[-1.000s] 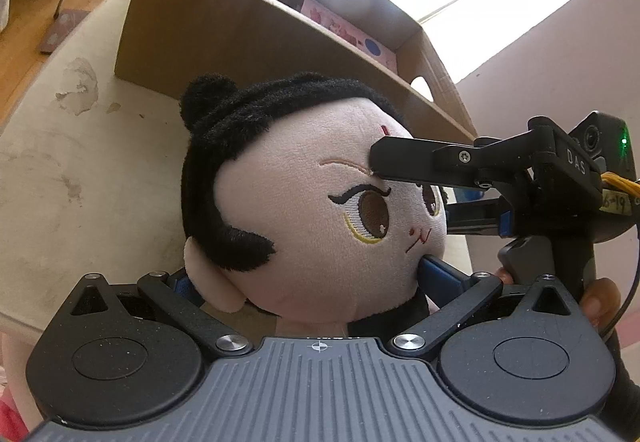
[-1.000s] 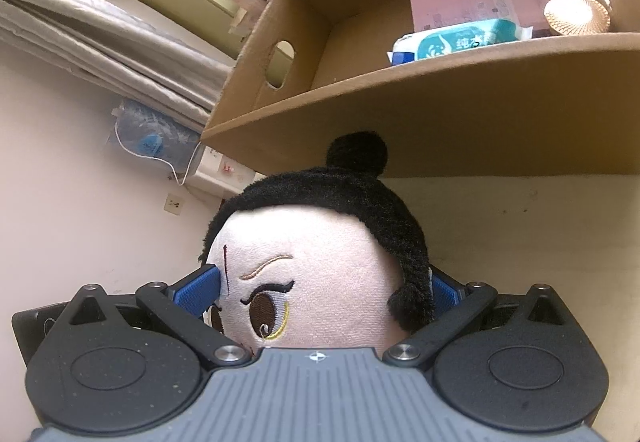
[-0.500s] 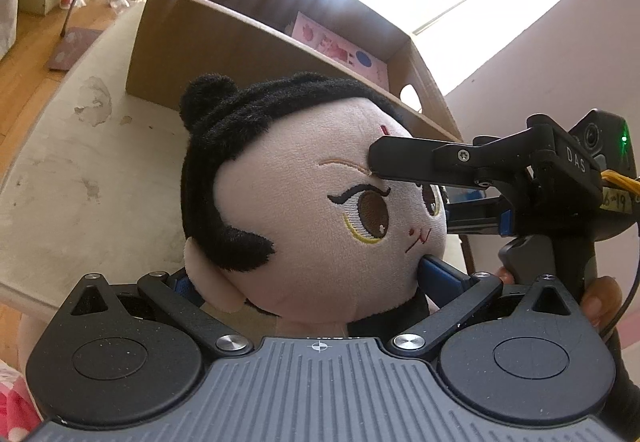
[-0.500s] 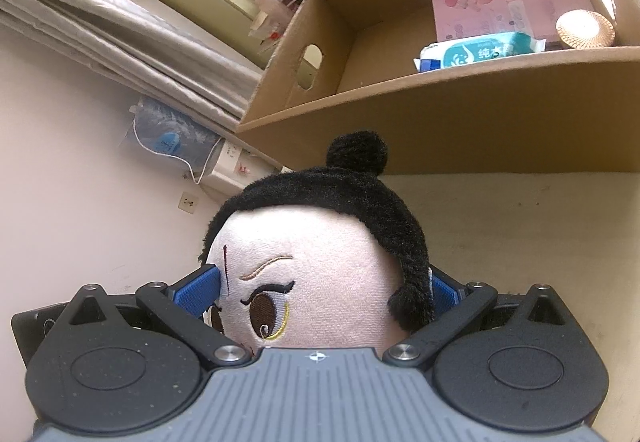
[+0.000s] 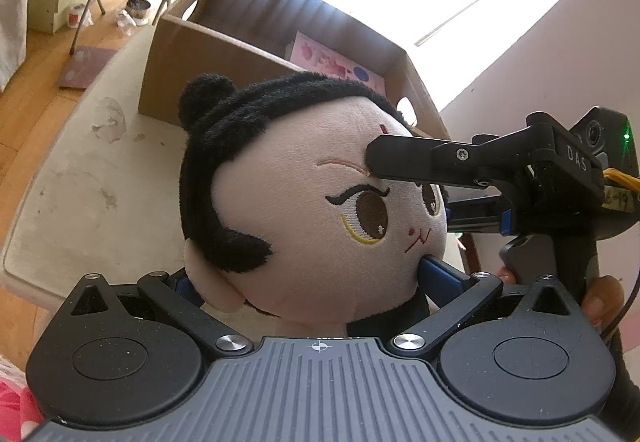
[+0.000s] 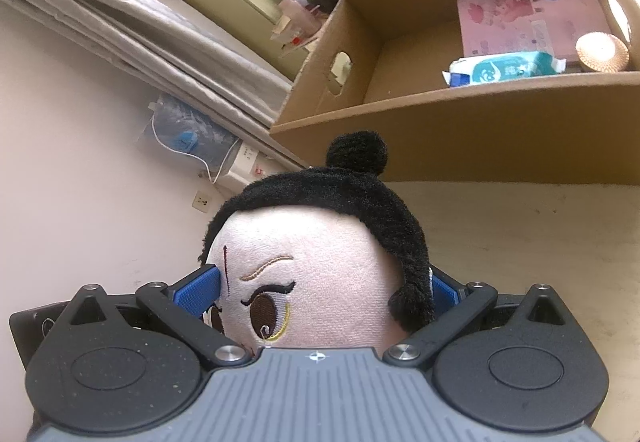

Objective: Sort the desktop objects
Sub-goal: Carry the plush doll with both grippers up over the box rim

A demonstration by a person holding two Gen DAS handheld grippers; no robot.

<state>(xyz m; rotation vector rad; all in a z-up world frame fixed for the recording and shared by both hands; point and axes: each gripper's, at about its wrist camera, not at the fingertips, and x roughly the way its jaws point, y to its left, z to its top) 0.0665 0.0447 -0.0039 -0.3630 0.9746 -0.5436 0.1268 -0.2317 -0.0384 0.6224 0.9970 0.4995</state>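
Note:
A plush doll (image 5: 312, 209) with black hair, a top bun and a pale pink face is held up above the table (image 5: 80, 201). My left gripper (image 5: 310, 278) is shut on the doll's lower head, one blue pad under its chin. Coming in from the right, my right gripper (image 5: 412, 189) presses a black finger against the doll's forehead. In the right wrist view the right gripper (image 6: 320, 286) is shut on the plush doll (image 6: 320, 242), blue pads on both sides of its head. The doll's body is hidden.
An open cardboard box (image 5: 224, 65) stands beyond the doll. Inside the box (image 6: 480, 133) lie a pink booklet (image 6: 532, 13), a wipes pack (image 6: 508, 67) and a round woven object (image 6: 602, 51). A hand (image 5: 600, 298) holds the right gripper's handle. A wall rises on the right.
Both grippers have risen with the doll in them. The box now sits lower and farther off, and more of its inside shows. Neither grip has changed.

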